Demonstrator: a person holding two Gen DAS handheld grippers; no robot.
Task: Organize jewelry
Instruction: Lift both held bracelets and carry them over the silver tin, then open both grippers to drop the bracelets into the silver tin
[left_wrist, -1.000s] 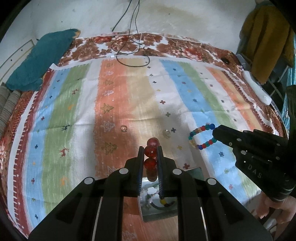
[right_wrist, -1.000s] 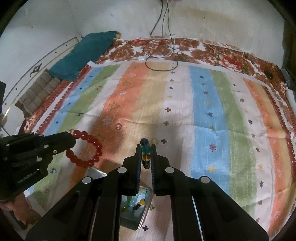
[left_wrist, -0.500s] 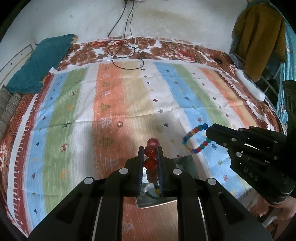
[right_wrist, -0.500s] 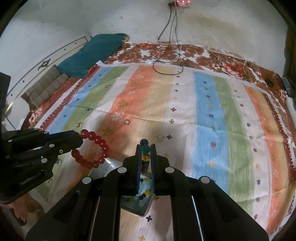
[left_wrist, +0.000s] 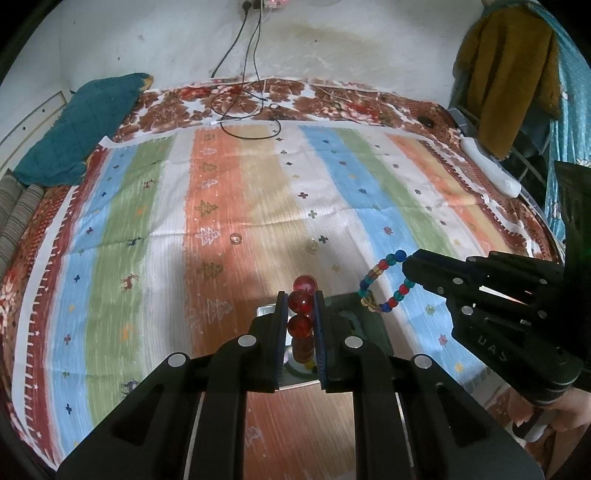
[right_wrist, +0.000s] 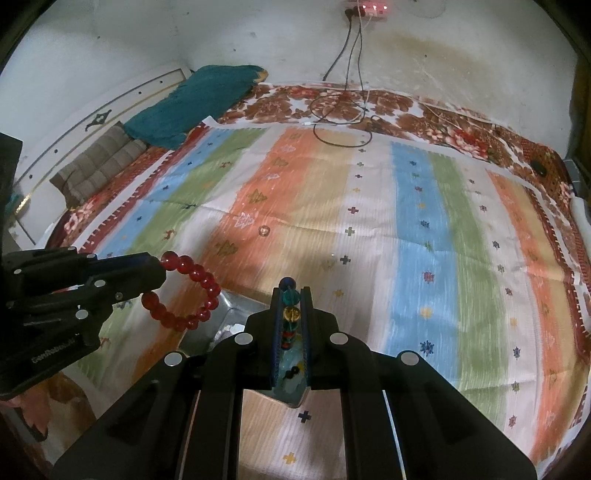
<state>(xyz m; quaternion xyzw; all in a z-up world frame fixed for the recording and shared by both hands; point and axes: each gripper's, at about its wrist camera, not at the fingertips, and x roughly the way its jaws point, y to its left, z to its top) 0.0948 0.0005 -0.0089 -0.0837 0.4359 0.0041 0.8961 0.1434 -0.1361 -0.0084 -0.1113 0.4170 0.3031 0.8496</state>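
Note:
My left gripper (left_wrist: 301, 295) is shut on a red bead bracelet (left_wrist: 301, 314); in the right wrist view that bracelet (right_wrist: 192, 295) hangs as a loop from the left gripper (right_wrist: 157, 271). The right gripper (right_wrist: 291, 291) is shut on a multicoloured bead bracelet (right_wrist: 290, 314), which shows in the left wrist view as a loop (left_wrist: 384, 284) at the right gripper (left_wrist: 408, 264). Both bracelets hang over a shiny metal tray (right_wrist: 229, 321) on the striped bedspread; the tray (left_wrist: 343, 314) is mostly hidden by the fingers. Two small rings (left_wrist: 235, 239) (left_wrist: 313, 246) lie on the cloth beyond.
A striped bedspread (left_wrist: 369, 192) covers the bed. A teal pillow (left_wrist: 81, 125) lies at the far left, black cables (left_wrist: 243, 110) at the far edge, a white object (left_wrist: 491, 170) on the right edge. A yellow garment (left_wrist: 506, 74) hangs at the right.
Both grippers have drawn back and up a little with their bracelets, so the bed looks farther off and the tray has slid under the fingers. Both grips are unchanged.

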